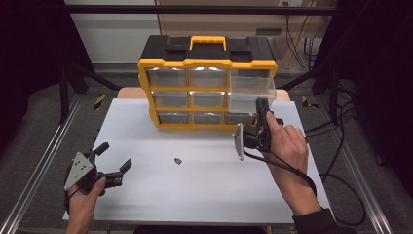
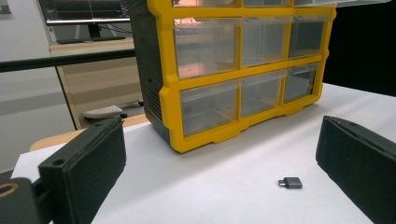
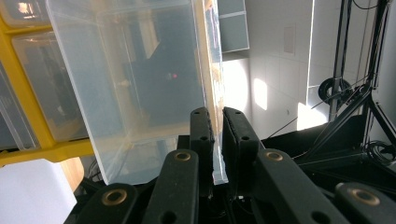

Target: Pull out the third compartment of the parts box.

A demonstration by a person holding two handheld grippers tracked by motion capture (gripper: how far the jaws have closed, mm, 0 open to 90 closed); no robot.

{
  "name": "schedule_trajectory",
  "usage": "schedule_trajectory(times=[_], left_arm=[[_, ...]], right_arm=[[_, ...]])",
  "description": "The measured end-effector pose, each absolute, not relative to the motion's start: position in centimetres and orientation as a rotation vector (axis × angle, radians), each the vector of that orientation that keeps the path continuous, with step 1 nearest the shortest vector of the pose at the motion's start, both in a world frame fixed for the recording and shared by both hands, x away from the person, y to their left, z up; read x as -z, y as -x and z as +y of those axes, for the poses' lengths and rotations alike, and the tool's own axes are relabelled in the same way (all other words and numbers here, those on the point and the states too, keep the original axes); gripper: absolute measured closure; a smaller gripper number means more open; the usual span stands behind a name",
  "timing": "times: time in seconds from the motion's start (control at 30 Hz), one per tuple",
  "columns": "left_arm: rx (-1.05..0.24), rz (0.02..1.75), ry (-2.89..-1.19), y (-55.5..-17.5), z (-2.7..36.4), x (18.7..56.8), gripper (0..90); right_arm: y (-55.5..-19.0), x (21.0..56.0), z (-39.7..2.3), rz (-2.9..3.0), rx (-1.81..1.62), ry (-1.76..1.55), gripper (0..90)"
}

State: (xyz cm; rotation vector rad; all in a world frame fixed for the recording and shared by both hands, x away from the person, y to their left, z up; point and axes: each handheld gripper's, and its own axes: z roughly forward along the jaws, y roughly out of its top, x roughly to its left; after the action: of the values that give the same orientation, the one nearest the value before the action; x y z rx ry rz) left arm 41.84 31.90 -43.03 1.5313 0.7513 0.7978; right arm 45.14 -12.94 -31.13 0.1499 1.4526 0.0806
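While right tongs [image 3: 215, 122] pinch the front wall of the pulled-out clear drawer [image 1: 252, 89], top right of the organizer [image 1: 207, 83] | thin, light, slippery plastic: grip the lip squarely | left tongs [image 1: 113, 161] spread above counter [image 1: 204, 190] near small adapter [image 2: 290, 182]

We find no readable text, label, brand or number anywhere. The yellow-and-black drawer cabinet [image 1: 207, 80] beyond the fingers carries no legible marking on frame, handle or clear drawers. The monitor [image 2: 84, 11] far behind the left fingers shows lines too blurred to read. The small grey adapter [image 2: 290, 182] between them is unmarked.
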Motion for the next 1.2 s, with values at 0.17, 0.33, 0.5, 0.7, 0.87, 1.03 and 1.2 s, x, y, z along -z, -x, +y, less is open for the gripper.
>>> schedule_trajectory(times=[0.17, 0.33, 0.5, 0.7, 0.87, 1.03, 1.2], left_arm=[[-0.796, 0.752, -1.53, -41.84, 31.93, 43.03, 1.4], [-0.797, 0.752, -1.528, -41.83, 31.95, 43.02, 1.4], [-0.797, 0.75, -1.533, -41.82, 31.89, 43.02, 1.4], [-0.796, 0.749, -1.535, -41.84, 31.89, 43.05, 1.4], [-0.797, 0.754, -1.536, -41.89, 31.89, 43.11, 1.4], [-0.8, 0.756, -1.536, -41.87, 31.93, 43.11, 1.5], [-0.8, 0.755, -1.538, -41.83, 31.92, 43.12, 1.5]], right_arm=[[-45.07, 31.19, -12.98, 1.454, -0.085, -0.153, 82.9], [-44.88, 31.15, -13.01, 1.455, -0.087, -0.158, 82.8], [-44.69, 31.38, -12.88, 1.45, -0.081, -0.146, 82.7], [-44.63, 31.99, -12.5, 1.438, -0.073, -0.137, 81.7], [-44.73, 32.06, -12.59, 1.427, -0.081, -0.139, 81.4], [-44.8, 32.09, -12.78, 1.428, -0.089, -0.146, 81.2], [-44.85, 32.0, -12.76, 1.432, -0.097, -0.152, 79.7]])
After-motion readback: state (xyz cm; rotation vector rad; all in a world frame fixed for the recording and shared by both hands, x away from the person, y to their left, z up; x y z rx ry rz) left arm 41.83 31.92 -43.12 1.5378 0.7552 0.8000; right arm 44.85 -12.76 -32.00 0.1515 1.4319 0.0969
